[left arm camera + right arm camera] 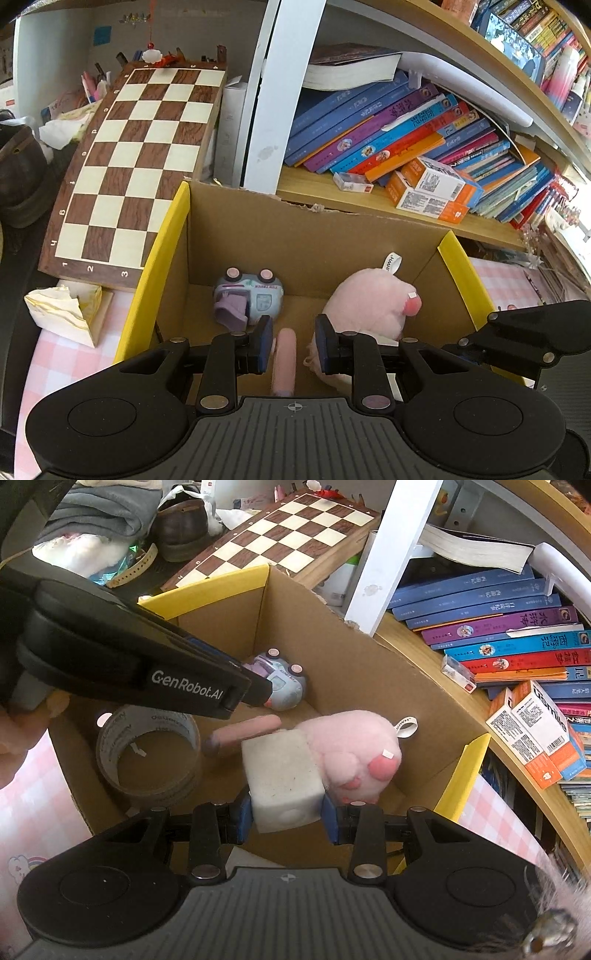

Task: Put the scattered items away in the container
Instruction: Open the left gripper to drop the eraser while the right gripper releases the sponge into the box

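Crowding the cardboard box (369, 657) at frame center are a pink plush (354, 749), toy truck (284, 683), tape roll (147, 753) and pink tube (247, 729); right gripper (286, 812) clamps a white foam block (282, 779) above it, left gripper (293, 341) open over the tube.

The box (332, 653) ahead of both hand-held grippers is plain corrugated cardboard, matt brown inside, with smooth yellow flaps. Between the blue pads (243, 818) of the right hand-held gripper (286, 819) sits a pale block (282, 779), matt and slightly speckled, foam-like. Just beyond it the pink plush toy (351, 753) is soft, fuzzy cloth with a woven white tag. The toy truck (249, 297), ahead of the left hand-held gripper (293, 343), is glossy moulded plastic. The tape roll (147, 753) is shiny translucent film. Both gripper bodies are matt black plastic with ribbed grey tops and small metal pivot discs. The chessboard (144, 155) is polished wood veneer. The surface (48, 376) wears a pink checked covering.
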Demonstrator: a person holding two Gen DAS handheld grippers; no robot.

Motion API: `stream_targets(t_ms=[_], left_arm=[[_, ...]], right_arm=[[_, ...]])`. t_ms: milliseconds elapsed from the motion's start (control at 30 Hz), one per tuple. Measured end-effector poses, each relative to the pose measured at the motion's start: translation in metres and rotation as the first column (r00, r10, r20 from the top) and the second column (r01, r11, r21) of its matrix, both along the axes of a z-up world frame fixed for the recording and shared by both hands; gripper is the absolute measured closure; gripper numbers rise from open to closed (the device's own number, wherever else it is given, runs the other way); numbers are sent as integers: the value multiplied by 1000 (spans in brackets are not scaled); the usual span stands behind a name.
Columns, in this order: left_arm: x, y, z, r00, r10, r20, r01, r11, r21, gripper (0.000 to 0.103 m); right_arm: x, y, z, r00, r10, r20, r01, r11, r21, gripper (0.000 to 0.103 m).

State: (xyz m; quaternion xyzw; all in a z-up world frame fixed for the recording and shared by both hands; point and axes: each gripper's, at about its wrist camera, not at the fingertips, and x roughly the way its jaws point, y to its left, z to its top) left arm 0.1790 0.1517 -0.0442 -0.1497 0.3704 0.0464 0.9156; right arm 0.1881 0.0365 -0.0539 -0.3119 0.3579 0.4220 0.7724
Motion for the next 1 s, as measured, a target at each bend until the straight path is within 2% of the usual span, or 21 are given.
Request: stream_targets(t_ms=[233, 300, 367, 400, 600, 733, 1000], left_arm=[[-1, 1, 0, 1000, 0, 2, 0, 1000, -6, 77], [0, 2, 0, 1000, 3, 2, -2, 1000, -8, 72], [-1, 1, 1, 1000, 4, 8, -4, 1000, -8, 59], [-1, 1, 2, 1000, 4, 12, -4, 1000, -6, 57], [-4, 0, 3, 1000, 10, 16, -10, 1000, -4, 51], [-11, 1, 8, 999, 21, 32, -21, 1000, -13, 47], [-28, 0, 21, 998, 26, 63, -26, 1000, -9, 45]], right_arm=[[0, 1, 0, 1000, -5, -1, 5, 1000, -5, 67], [-1, 1, 0, 1000, -7, 2, 7, 1000, -7, 67], [-1, 1, 0, 1000, -10, 5, 10, 1000, -7, 66], [-1, 0, 1, 1000, -13, 5, 13, 1000, -6, 65], [-2, -3, 5, 999, -36, 21, 36, 999, 2, 55], [-4, -8, 12, 998, -52, 26, 51, 998, 25, 44], [-14, -16, 25, 997, -66, 35, 64, 996, 61, 39]])
